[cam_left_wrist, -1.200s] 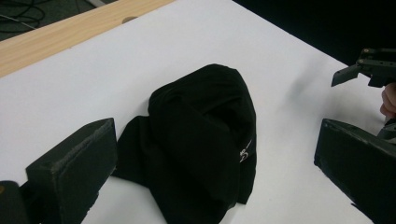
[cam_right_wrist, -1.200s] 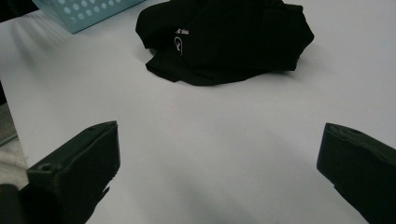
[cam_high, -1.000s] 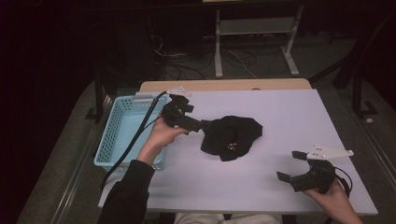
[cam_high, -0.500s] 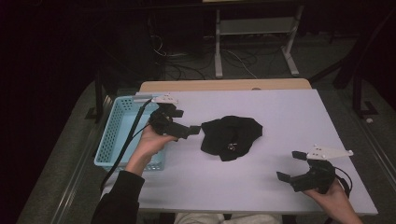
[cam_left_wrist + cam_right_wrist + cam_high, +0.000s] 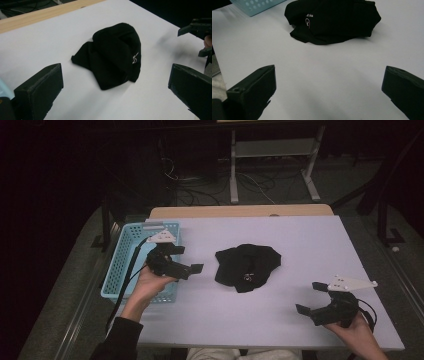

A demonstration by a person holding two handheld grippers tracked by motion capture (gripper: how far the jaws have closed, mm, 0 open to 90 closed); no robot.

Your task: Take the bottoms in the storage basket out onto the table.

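A crumpled black cloth [image 5: 247, 265] with a small white logo lies in the middle of the white table [image 5: 300, 240]. My left gripper [image 5: 188, 259] is open over the basket's right rim, a short way left of the cloth and pointing at it. In the left gripper view the cloth [image 5: 112, 55] lies ahead between the spread fingers [image 5: 40, 87]. My right gripper [image 5: 309, 297] stands open near the front right edge, apart from the cloth. The right gripper view has the cloth [image 5: 332, 20] farther ahead, with nothing between the jaws.
A light blue plastic basket [image 5: 117, 265] stands at the table's left edge and also appears at the top left [image 5: 257, 5] of the right gripper view. A wooden strip [image 5: 240, 211] runs along the table's far edge. Beyond it the floor is dark, with cables and a metal stand.
My left gripper has drawn back to the left, away from the cloth's edge and toward the basket. The cloth lies as it did, and the right gripper has not moved.
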